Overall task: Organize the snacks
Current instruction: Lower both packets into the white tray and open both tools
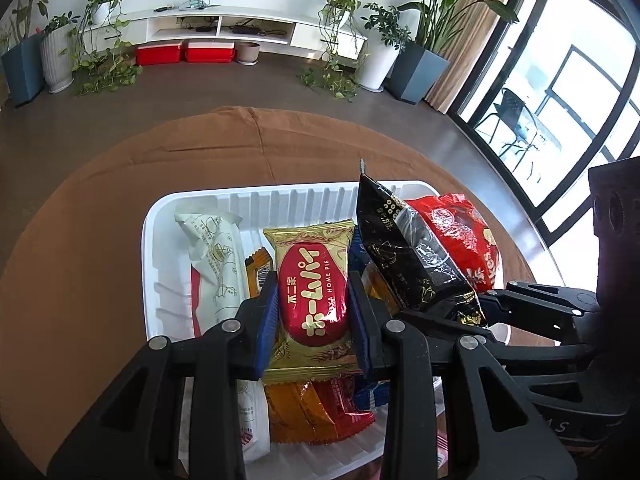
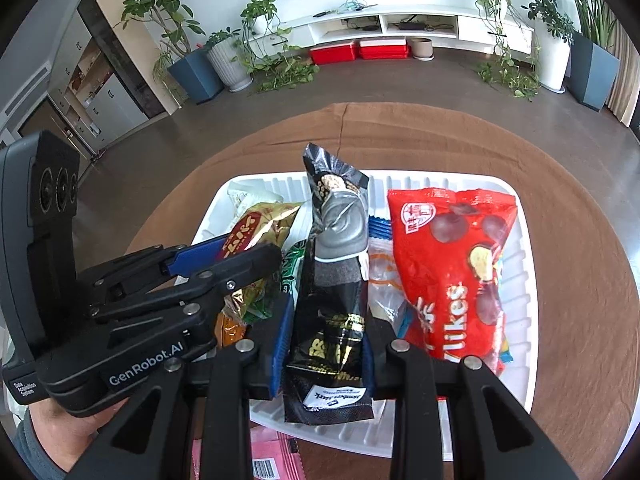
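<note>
A white ribbed tray (image 1: 154,216) (image 2: 524,280) on a brown round table holds several snack packets. My left gripper (image 1: 312,312) is shut on a gold and red Home Pie packet (image 1: 312,292), held over the tray; it also shows in the right wrist view (image 2: 256,228). My right gripper (image 2: 326,344) is shut on a black and gold packet (image 2: 332,280), which stands tilted upright over the tray and shows in the left wrist view (image 1: 408,248). A red Likes bag (image 2: 452,268) (image 1: 460,240) lies at the tray's right side.
A white packet (image 1: 216,264) lies at the tray's left, with orange and red packets (image 1: 312,412) and a blue-striped one (image 2: 380,228) under the held snacks. A pink packet (image 2: 272,460) lies on the table (image 1: 100,200) near the tray's front edge.
</note>
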`<action>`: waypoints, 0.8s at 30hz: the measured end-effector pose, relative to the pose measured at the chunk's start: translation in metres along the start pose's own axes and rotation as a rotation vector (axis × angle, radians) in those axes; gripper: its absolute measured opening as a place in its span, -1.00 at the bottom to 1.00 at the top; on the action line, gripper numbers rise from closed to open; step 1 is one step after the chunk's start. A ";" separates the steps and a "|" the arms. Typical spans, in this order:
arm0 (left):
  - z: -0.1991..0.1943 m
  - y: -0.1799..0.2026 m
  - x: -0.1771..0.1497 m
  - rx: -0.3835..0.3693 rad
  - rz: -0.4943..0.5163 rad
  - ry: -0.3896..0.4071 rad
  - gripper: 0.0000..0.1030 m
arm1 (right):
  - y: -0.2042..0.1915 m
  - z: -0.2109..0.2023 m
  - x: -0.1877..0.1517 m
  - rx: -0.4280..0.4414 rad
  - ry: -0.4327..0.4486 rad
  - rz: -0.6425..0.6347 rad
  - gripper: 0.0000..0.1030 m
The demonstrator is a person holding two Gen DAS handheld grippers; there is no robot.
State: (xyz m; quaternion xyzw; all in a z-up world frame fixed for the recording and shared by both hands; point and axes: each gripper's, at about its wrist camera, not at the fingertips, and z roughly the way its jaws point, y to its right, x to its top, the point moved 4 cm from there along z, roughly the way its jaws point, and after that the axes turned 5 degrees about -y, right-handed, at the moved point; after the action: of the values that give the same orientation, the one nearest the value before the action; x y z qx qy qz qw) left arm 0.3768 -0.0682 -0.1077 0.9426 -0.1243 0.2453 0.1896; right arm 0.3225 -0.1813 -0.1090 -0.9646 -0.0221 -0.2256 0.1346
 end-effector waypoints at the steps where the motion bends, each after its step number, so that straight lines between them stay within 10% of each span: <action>1: 0.002 -0.001 0.000 -0.002 -0.008 -0.004 -0.42 | 0.001 0.001 0.000 0.004 -0.002 0.005 -0.38; 19: -0.003 -0.005 -0.006 -0.007 -0.019 0.009 -0.18 | 0.016 0.006 0.005 0.028 -0.002 0.050 -0.33; 24: -0.015 -0.010 -0.011 -0.019 -0.032 0.028 -0.17 | 0.020 0.001 0.006 0.041 0.013 0.069 -0.06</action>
State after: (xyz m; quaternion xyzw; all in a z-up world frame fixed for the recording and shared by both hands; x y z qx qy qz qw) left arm 0.3646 -0.0511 -0.1041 0.9391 -0.1091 0.2542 0.2039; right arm 0.3308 -0.1999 -0.1124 -0.9604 0.0073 -0.2265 0.1624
